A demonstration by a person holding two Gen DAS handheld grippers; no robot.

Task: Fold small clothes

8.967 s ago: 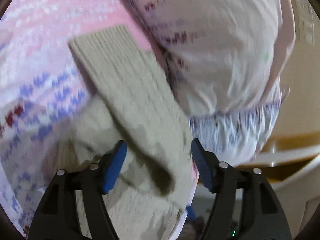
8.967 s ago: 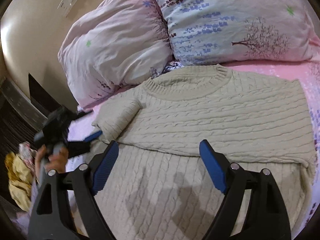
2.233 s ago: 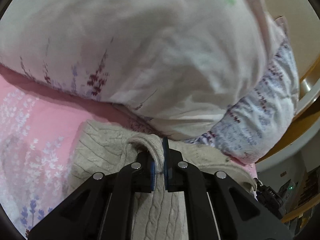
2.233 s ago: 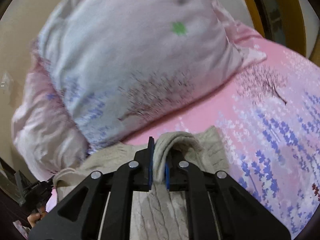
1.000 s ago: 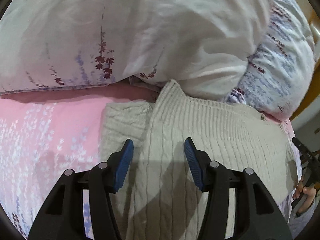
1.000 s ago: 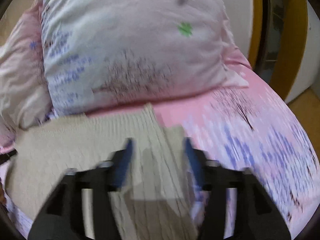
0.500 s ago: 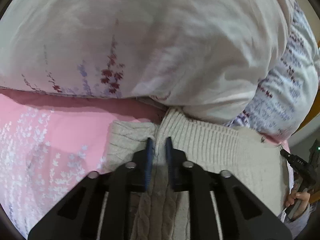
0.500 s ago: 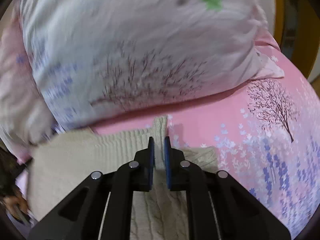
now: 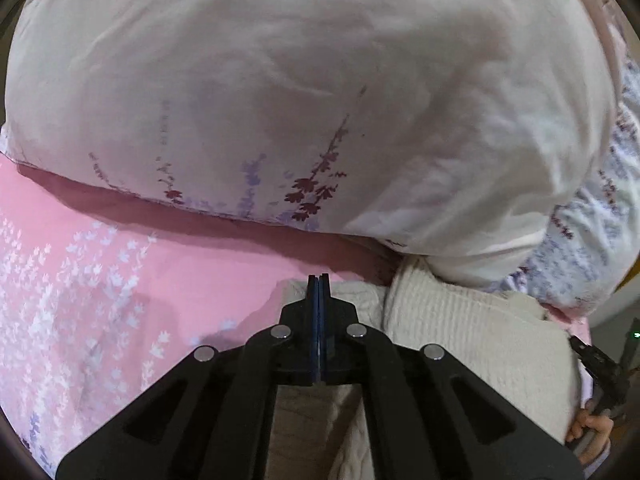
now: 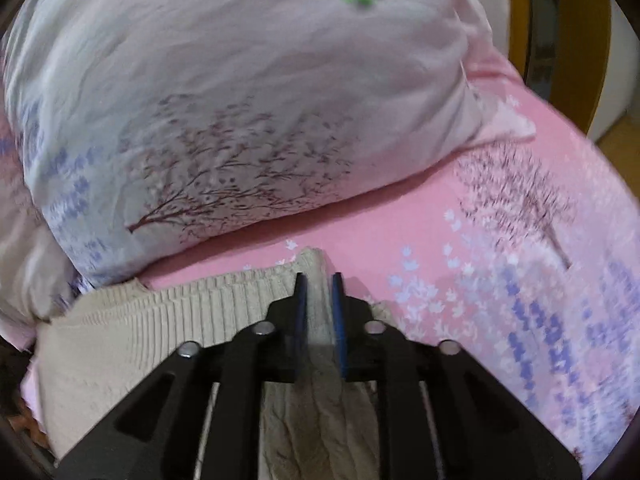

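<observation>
A beige cable-knit sweater (image 9: 472, 332) lies folded on the pink bed, its ribbed edge close under the pillows. My left gripper (image 9: 319, 280) is fully shut at the sweater's left corner, low on the fabric; no cloth shows between its pads. My right gripper (image 10: 319, 280) is shut on the sweater (image 10: 160, 320) at its right corner, with a fold of knit pinched between the blue pads. The other gripper and a hand show at the left wrist view's right edge (image 9: 600, 364).
A large pale floral pillow (image 9: 300, 92) fills the space just beyond the left gripper. A second pillow with a tree print (image 10: 240, 100) lies beyond the right gripper. The pink floral bedsheet (image 10: 520, 260) spreads to the right. A wooden frame (image 10: 568, 32) stands behind.
One second ago both grippers were open above the folded sweater. They dropped onto its far corners and shut. The left has slid left and closed fully since half a second ago.
</observation>
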